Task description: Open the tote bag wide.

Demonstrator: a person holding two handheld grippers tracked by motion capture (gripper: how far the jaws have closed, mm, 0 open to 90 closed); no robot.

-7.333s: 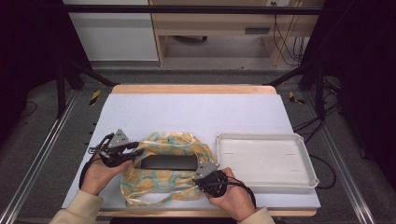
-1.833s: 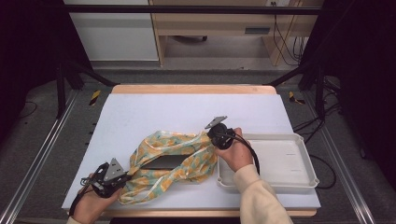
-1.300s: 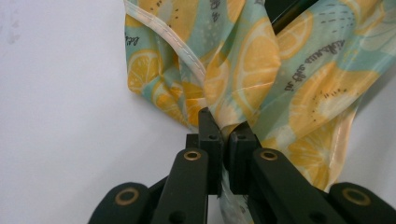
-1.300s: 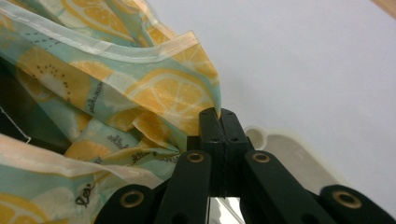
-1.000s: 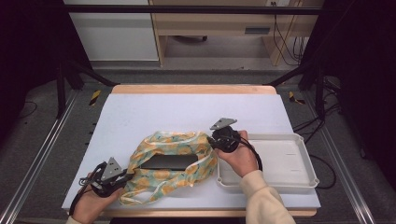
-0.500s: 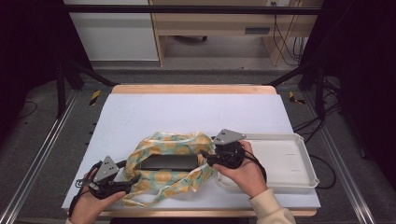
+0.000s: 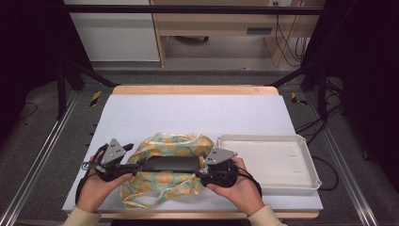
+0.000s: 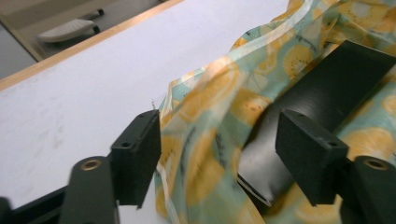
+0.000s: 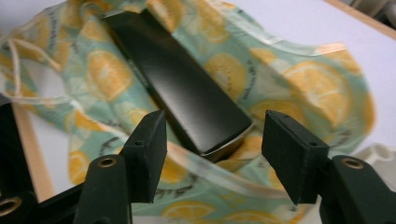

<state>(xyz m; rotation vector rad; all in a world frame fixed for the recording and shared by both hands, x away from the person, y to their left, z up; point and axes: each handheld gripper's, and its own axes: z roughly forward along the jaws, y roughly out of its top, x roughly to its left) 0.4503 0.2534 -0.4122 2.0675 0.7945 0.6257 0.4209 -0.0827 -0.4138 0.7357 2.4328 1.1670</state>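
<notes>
Lemon-print cloth [image 7: 164,181] already lies under the black box [image 7: 170,164]; wrapping remains, with both hand-held grippers [image 7: 134,165] [image 7: 201,172] released.

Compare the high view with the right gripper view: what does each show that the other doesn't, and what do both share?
High view alone: the left gripper at the black box's left end, both hands, and the whole white tray.
Right gripper view alone: the right gripper's open jaws up close, straddling the box's near end without touching it.
Both: the box lying on the lemon-print cloth bag, on the white table.
</notes>
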